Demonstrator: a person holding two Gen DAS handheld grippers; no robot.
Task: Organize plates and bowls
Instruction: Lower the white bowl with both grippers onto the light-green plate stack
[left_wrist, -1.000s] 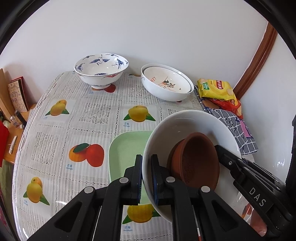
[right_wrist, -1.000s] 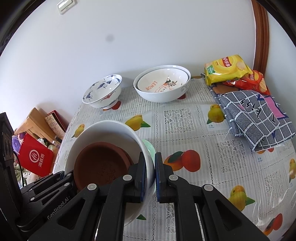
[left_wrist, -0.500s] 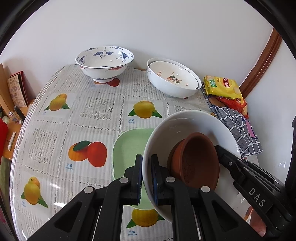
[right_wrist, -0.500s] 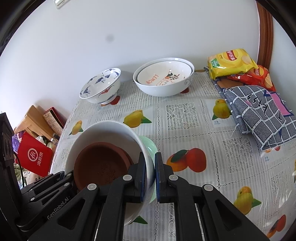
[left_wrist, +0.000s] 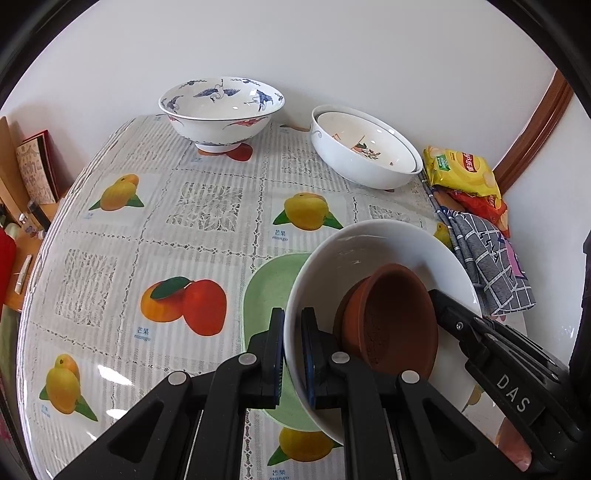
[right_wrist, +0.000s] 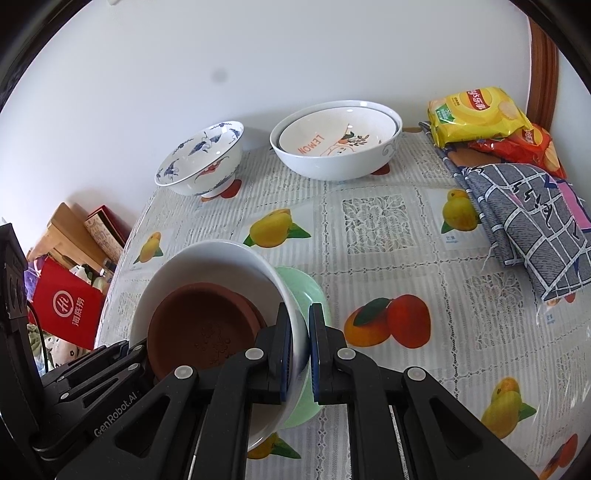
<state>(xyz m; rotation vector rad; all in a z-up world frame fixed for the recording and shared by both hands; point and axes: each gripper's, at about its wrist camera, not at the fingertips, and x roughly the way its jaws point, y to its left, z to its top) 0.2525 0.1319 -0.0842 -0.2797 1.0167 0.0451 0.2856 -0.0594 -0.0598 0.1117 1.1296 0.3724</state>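
Note:
A plain white bowl (left_wrist: 373, 251) (right_wrist: 207, 258) hangs over a pale green plate (left_wrist: 273, 284) (right_wrist: 310, 291) that lies on the table. My left gripper (left_wrist: 293, 336) is shut on its left rim and my right gripper (right_wrist: 301, 332) is shut on its right rim. A brown clay dish (left_wrist: 391, 321) (right_wrist: 199, 325) rests tilted inside the white bowl. At the far side stand a blue-and-white crane bowl (left_wrist: 221, 110) (right_wrist: 201, 158) and two nested white bowls (left_wrist: 365, 151) (right_wrist: 336, 144), the inner one marked LEMON.
A fruit-print tablecloth (left_wrist: 166, 229) (right_wrist: 373, 225) covers the table. Snack packets (left_wrist: 461, 173) (right_wrist: 476, 114) and a folded checked cloth (left_wrist: 487, 266) (right_wrist: 532, 221) lie at the right edge. Books and a red bag (right_wrist: 66, 310) sit beyond the left edge.
Both grippers have sunk with the white bowl toward the green plate. The far bowls now sit higher and closer in both views.

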